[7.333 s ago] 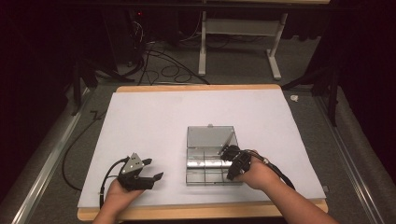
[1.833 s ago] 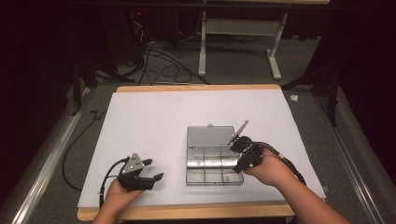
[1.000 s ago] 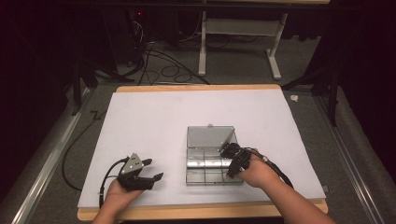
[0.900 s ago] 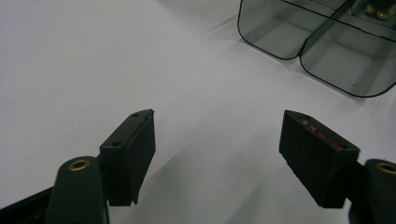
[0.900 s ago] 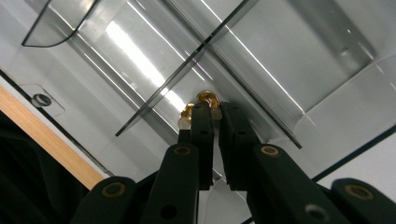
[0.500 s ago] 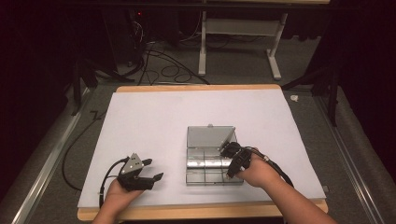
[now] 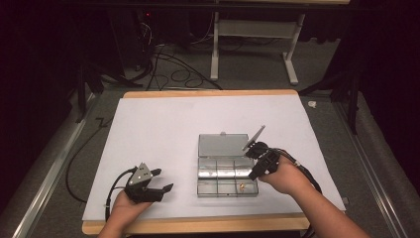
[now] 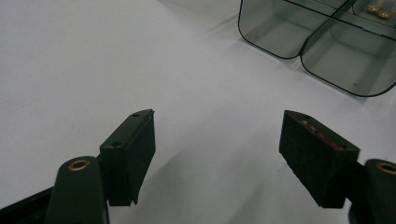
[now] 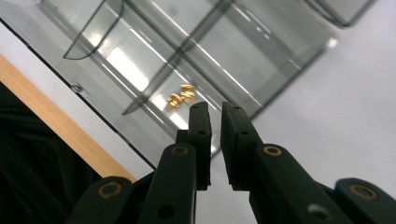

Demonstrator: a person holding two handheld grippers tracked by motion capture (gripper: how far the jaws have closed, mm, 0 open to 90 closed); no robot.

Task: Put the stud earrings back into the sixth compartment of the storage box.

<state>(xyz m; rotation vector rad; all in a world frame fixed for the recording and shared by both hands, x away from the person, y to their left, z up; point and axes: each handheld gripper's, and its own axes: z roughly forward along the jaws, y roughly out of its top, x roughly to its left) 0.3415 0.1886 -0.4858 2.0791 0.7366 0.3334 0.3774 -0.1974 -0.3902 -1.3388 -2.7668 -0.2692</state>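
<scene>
The right tongs (image 9: 214, 116), nearly clenched on nothing, hung just behind the two brass bits (image 9: 181, 97) in the clear box (image 7: 227, 174), while the left tongs (image 7: 157, 182) lay released, well apart.

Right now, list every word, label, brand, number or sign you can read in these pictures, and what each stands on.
None can be read. The clear compartment box, the white table cover, the left gripper and the right gripper carry no legible print. A faint red mark on one left gripper pad is too blurred to tell whether it is text.
</scene>
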